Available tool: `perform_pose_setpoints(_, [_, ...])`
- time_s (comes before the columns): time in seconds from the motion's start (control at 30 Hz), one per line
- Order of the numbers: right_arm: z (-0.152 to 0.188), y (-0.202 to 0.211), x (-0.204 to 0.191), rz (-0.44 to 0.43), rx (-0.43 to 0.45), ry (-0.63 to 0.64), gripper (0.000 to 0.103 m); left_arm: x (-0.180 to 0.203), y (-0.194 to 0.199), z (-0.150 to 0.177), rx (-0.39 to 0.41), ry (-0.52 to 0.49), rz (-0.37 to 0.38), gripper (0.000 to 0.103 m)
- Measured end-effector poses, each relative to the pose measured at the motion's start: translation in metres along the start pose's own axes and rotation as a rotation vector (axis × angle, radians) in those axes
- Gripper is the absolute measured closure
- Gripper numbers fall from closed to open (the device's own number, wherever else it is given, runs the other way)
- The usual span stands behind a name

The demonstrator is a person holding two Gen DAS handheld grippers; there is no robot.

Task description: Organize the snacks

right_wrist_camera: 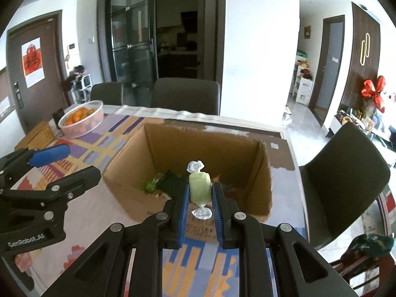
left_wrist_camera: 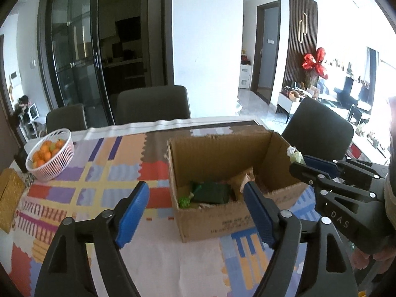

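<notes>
Right wrist view shows the right gripper clamping a green wrapped candy above the cardboard box, while the left gripper has its fingers spread wide.

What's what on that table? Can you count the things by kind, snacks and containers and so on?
Wrapped candy, held by the right gripper: 1, light green candy
Snacks seen in the cardboard box: 2, dark green packet and small green sweet; others unclear
Boxes: 1
Fruit baskets: 1, white basket
Total: 5
</notes>
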State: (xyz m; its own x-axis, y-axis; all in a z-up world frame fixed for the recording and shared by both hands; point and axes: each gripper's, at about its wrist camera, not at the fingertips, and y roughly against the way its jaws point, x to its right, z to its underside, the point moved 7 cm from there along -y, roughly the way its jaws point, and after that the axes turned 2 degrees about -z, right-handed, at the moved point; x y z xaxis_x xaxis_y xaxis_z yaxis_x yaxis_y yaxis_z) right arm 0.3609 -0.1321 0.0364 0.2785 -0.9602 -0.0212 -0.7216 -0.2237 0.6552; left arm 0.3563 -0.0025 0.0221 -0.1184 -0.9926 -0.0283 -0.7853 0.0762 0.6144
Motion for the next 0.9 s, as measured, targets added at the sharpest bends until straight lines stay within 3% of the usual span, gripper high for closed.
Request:
perform_pose_setpoints(0.37, [-0.019, -0.027, 0.022, 0.037, -0.039, -0.048, 0.081, -0.004, -0.015, -0.014, 0.008, -0.022, -0.048, 0.016])
perform_pose_setpoints(0.43, [-0.018, -0.028, 0.026, 0.043, -0.043, -0.074, 0.067, -0.004, -0.015, -0.013, 0.008, -0.023, -0.051, 0.015])
perform_pose_setpoints(0.57, [-0.01, -0.021, 0.024, 0.049, -0.035, -0.069, 0.063, -0.004, -0.01, -0.008, 0.015, -0.027, -0.053, 0.015])
perform_pose_setpoints(0.67, [-0.002, -0.007, 0.022, 0.057, -0.013, -0.063, 0.048, -0.002, -0.001, -0.002, 0.031, -0.032, -0.055, 0.013])
perform_pose_setpoints(0.9, [0.014, 0.033, 0.018, 0.105, 0.051, -0.066, 0.032, -0.001, 0.033, 0.017, 0.078, -0.017, -0.057, 0.007])
